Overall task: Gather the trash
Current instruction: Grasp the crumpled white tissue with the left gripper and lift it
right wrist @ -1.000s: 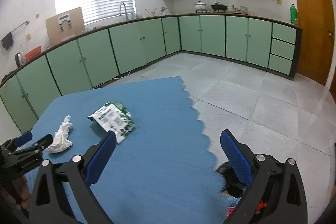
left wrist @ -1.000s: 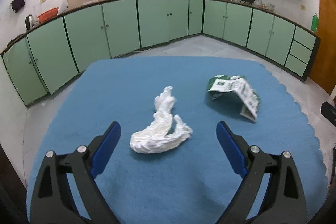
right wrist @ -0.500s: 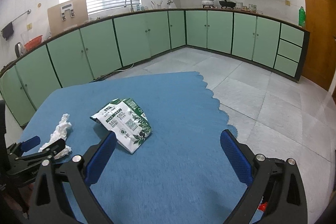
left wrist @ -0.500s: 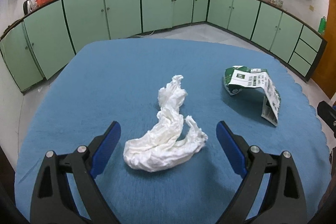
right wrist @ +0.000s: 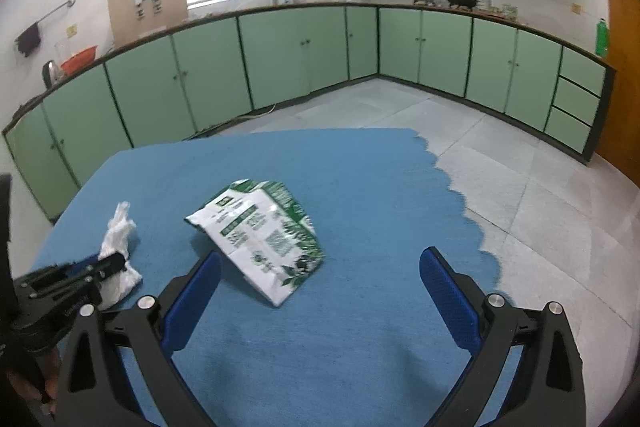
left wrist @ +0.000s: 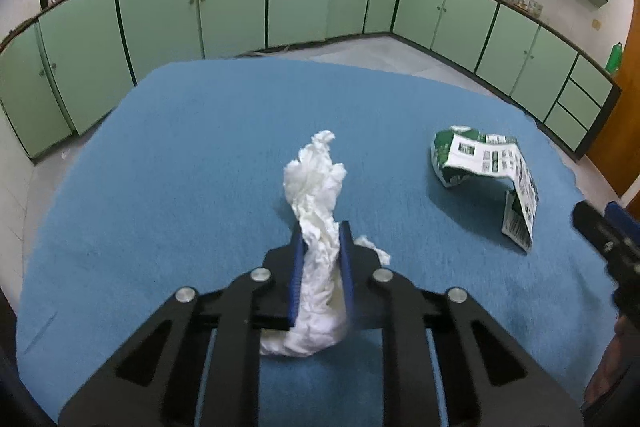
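The left gripper (left wrist: 322, 239) is clamping a crumpled white tissue (left wrist: 318, 211), its 2 blue pads pressing the tissue's middle from both sides. The tissue's upper end is sticking up past the fingertips, and its lower end is bunching on the blue mat (left wrist: 180, 155) beneath the jaws. In the right wrist view, that same gripper (right wrist: 114, 263) is sitting at the mat's left edge with the tissue (right wrist: 118, 235) poking out in front of it.

The right gripper (right wrist: 320, 275) is hovering over the mat with its 2 fingers spread wide and gripping nothing. A crumpled green-and-white wrapper (right wrist: 264, 239) is lying on the mat just ahead of its left finger, folded into a tent shape. From the left wrist view, the wrapper (left wrist: 488, 175) is resting well to the right of the tissue, apart from it. Green cabinets (right wrist: 304, 55) are lining the walls behind.
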Demonstrator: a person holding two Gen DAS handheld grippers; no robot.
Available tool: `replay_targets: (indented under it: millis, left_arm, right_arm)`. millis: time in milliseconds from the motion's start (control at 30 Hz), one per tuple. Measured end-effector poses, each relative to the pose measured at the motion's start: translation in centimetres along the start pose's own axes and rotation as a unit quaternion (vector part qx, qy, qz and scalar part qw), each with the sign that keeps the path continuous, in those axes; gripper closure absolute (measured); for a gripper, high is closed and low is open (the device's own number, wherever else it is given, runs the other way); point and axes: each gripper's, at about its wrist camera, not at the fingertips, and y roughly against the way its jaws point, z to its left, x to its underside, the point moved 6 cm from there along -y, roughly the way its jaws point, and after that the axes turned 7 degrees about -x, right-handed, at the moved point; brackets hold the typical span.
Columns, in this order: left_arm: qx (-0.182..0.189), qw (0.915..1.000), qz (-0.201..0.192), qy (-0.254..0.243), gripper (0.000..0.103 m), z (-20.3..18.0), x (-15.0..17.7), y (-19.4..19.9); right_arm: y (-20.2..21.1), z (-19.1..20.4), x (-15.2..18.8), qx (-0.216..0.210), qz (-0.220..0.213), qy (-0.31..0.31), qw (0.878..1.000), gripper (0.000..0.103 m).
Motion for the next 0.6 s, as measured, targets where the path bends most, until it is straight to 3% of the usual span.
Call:
replay_targets:
  millis: [600]
  left_arm:
    - [-0.019, 0.9997, 0.013, 0.0, 0.089, 0.5, -1.6, -1.2]
  right_arm:
    - [-5.8, 1.6, 0.0, -0.015, 0.07, 0.016, 0.997, 0.006]
